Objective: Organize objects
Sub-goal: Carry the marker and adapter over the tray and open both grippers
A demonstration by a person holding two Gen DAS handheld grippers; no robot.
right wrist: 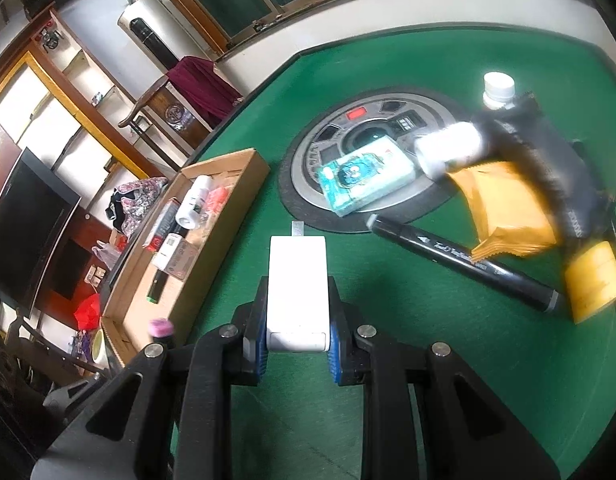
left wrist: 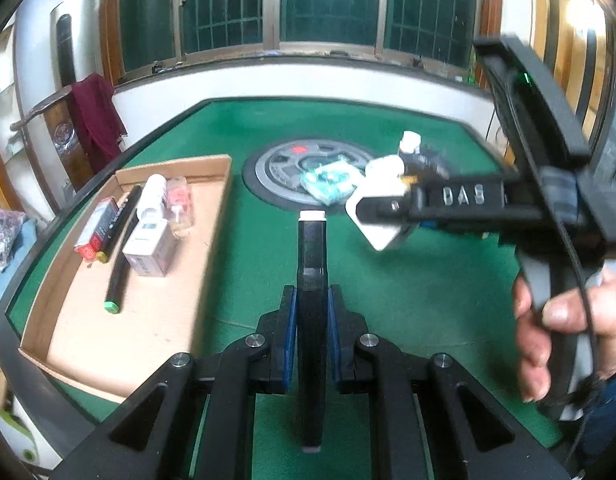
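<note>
Our left gripper (left wrist: 312, 336) fingers clench a black marker (left wrist: 312, 280); our right gripper (right wrist: 297, 330) fingers clamp a white charger (right wrist: 297, 280) above the tabletop (right wrist: 428, 340).

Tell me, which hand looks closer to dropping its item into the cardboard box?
Probably the left. The left gripper, clamped on a black marker, sits right beside the cardboard box. The right gripper holds a white charger farther out.

A maroon cloth (left wrist: 95, 114) drapes a wooden stand (right wrist: 155, 104) near windows (left wrist: 328, 0).
</note>
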